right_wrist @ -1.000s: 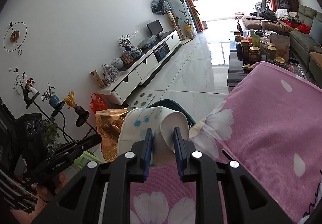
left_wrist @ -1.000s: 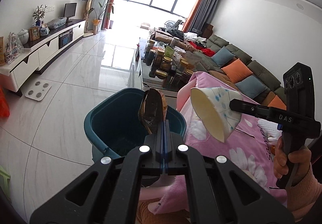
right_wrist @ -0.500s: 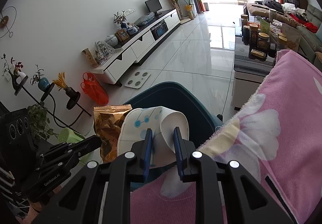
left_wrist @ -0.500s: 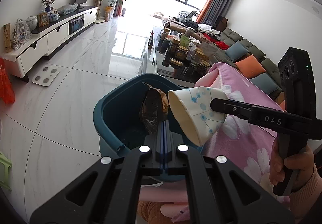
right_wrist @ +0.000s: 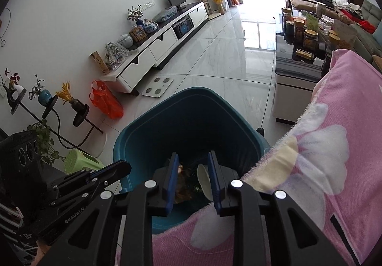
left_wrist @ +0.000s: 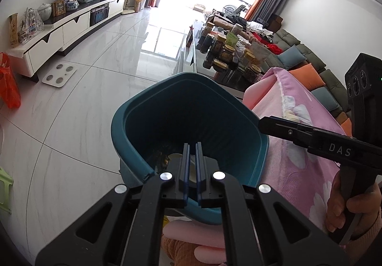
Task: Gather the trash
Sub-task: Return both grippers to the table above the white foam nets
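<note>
Both claws over the teal bin (left_wrist: 148, 122), pointing down into it. Left claw (left_wrist: 192, 146) slightly parted, nothing between the pads. Right claw (right_wrist: 193, 157) jaws just opening, apart and empty. Paper cup (right_wrist: 203, 181) and brown wrapper (right_wrist: 183, 192) lying at the bottom of the bin, side by side. Pink blanket (right_wrist: 334, 146) touching the bin's right rim.

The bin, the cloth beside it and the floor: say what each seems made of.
Bin: likely moulded plastic, teal, with smooth walls, a rolled rim and a dull sheen. Cloth: a woven or terry textile, pink with a flower print; its edge is frayed. Floor: glossy pale tile, marble-look, reflecting the window, with thin joint lines.
</note>
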A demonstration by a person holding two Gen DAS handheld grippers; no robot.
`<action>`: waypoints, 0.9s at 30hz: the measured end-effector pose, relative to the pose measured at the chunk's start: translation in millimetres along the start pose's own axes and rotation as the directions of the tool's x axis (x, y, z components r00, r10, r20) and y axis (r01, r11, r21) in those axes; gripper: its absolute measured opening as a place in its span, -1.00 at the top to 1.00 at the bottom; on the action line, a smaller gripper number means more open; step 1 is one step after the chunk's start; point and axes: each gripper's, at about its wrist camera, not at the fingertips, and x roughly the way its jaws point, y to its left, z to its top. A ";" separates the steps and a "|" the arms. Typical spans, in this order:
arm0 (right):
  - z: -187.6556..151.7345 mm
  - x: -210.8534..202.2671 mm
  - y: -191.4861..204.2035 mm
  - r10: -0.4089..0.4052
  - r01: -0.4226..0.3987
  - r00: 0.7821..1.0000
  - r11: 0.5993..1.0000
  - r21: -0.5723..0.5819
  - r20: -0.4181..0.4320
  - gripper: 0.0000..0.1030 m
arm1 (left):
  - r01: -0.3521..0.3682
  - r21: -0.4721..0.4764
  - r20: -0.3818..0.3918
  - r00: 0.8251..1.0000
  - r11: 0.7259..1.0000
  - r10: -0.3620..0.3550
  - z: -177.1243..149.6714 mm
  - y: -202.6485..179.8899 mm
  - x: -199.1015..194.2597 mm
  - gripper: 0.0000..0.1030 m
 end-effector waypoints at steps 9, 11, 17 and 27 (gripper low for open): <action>-16.0 -65.8 -9.6 0.041 -0.043 0.992 0.999 0.013 0.120 0.27 | 0.045 0.068 0.083 0.995 0.997 -0.050 -2.6 -28.9 -31.6 0.54; -23.8 -87.4 -11.9 0.044 -0.045 0.986 0.999 0.004 0.159 0.23 | 0.066 0.102 0.111 0.991 0.993 -0.078 -5.1 -43.7 -43.6 0.46; -53.0 -156.3 -29.0 0.017 -0.016 0.959 1.000 -0.006 0.281 0.09 | 0.159 0.224 0.144 0.970 0.962 -0.194 -22.3 -98.6 -70.1 0.25; -120.4 -250.3 -85.0 -0.084 0.046 0.907 0.994 0.100 0.412 0.00 | 0.304 0.375 0.046 0.937 0.876 -0.345 -55.2 -191.0 -67.0 0.20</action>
